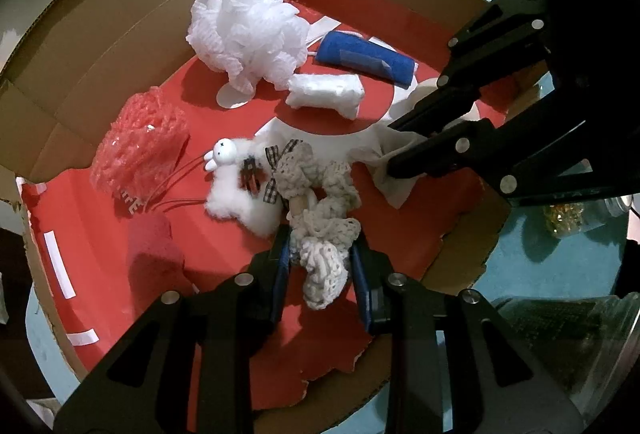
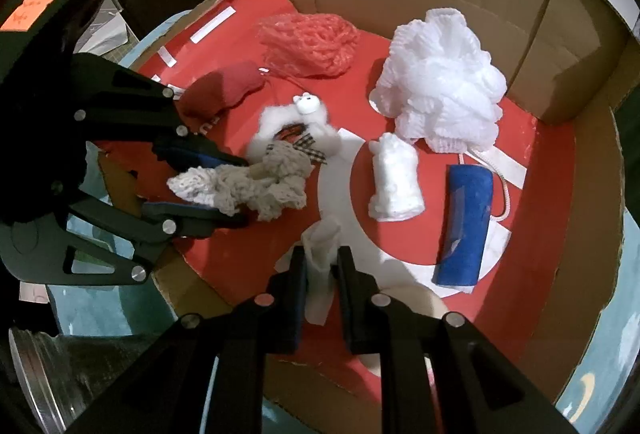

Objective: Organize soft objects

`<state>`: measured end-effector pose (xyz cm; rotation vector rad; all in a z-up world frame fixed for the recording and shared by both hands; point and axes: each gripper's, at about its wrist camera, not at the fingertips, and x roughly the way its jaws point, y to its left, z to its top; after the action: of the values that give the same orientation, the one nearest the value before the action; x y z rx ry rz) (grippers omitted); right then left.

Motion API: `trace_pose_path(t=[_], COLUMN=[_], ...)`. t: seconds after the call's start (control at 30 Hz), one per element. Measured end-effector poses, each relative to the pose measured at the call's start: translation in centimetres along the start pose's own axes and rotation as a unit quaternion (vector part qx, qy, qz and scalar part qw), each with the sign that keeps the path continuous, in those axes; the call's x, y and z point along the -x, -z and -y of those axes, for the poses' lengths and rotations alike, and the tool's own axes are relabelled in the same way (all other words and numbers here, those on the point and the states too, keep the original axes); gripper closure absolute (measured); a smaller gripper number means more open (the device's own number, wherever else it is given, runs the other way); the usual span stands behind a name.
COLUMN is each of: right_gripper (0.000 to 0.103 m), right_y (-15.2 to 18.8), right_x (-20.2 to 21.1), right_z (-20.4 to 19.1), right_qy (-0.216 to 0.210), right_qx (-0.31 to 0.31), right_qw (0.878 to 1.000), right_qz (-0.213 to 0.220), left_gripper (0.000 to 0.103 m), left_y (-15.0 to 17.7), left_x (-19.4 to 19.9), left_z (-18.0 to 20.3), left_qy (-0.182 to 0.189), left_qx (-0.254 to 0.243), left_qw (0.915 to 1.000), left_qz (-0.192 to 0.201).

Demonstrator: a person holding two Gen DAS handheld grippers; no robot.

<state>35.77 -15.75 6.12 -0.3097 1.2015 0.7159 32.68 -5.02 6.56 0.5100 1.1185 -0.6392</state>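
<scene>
Over the red floor of the cardboard box (image 1: 120, 34), both grippers point steeply down, each clamped on a soft thing. The left gripper (image 1: 320, 258) has its blue-padded fingers (image 1: 280, 262) pinched on the near end of a cream crocheted lace bundle (image 1: 324, 234), whose long axis runs straight ahead of the jaws, its far end lying against the fluffy white toy (image 1: 236, 190) with the checked ribbon. The right gripper (image 2: 322, 274) is closed on a thin white tissue (image 2: 320, 254), which hangs between its jaws just above the white ring printed on the floor. From the right wrist view the lace bundle (image 2: 248, 182) lies to the left of the tissue, near but apart, with the rolled white cloth (image 2: 396, 182) and blue roll (image 2: 464, 218) off to the right. Judging by this, each hand is already nearest its own load, and the open red patch beside the tissue looks the readiest spot for setting either thing down without crowding the toy.
</scene>
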Motion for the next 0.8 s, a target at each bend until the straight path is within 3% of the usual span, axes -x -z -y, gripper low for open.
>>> trace_pose_path(t=[0.17, 0.3, 0.33, 0.4, 0.6, 0.8], right_gripper=[0.085, 0.075, 0.070, 0.065, 0.058, 0.036], right_y=[-0.1, -0.3, -0.3, -0.3, -0.1, 1.1], right_x=[-0.1, -0.3, -0.4, -0.3, 0.3, 3.0], right_z=[-0.2, -0.2, -0.1, -0.1, 0.1, 0.2], right_qy=[0.006, 0.012, 0.016, 0.019, 0.027, 0.029], right_qx=[0.000, 0.000, 0.001, 0.001, -0.002, -0.026], right_qw=[1.000, 1.000, 1.000, 1.000, 1.000, 0.998], right_qz=[0.000, 0.001, 0.001, 0.004, 0.013, 0.048], left_gripper=[0.075, 0.070, 0.056, 0.039, 0.039, 0.039], left_y=[-0.1, 0.2, 0.2, 0.2, 0.2, 0.8], left_x=[-0.2, -0.1, -0.1, 0.0, 1.3, 3.0], left_z=[0.0, 0.1, 0.1, 0.0, -0.2, -0.5], left_qy=[-0.001, -0.002, -0.002, -0.002, -0.004, -0.010], left_qx=[0.001, 0.002, 0.005, 0.011, 0.023, 0.058], left_qw=[1.0000, 1.0000, 1.0000, 0.9999, 0.9992, 0.9973], left_qz=[0.002, 0.005, 0.006, 0.010, 0.032, 0.043])
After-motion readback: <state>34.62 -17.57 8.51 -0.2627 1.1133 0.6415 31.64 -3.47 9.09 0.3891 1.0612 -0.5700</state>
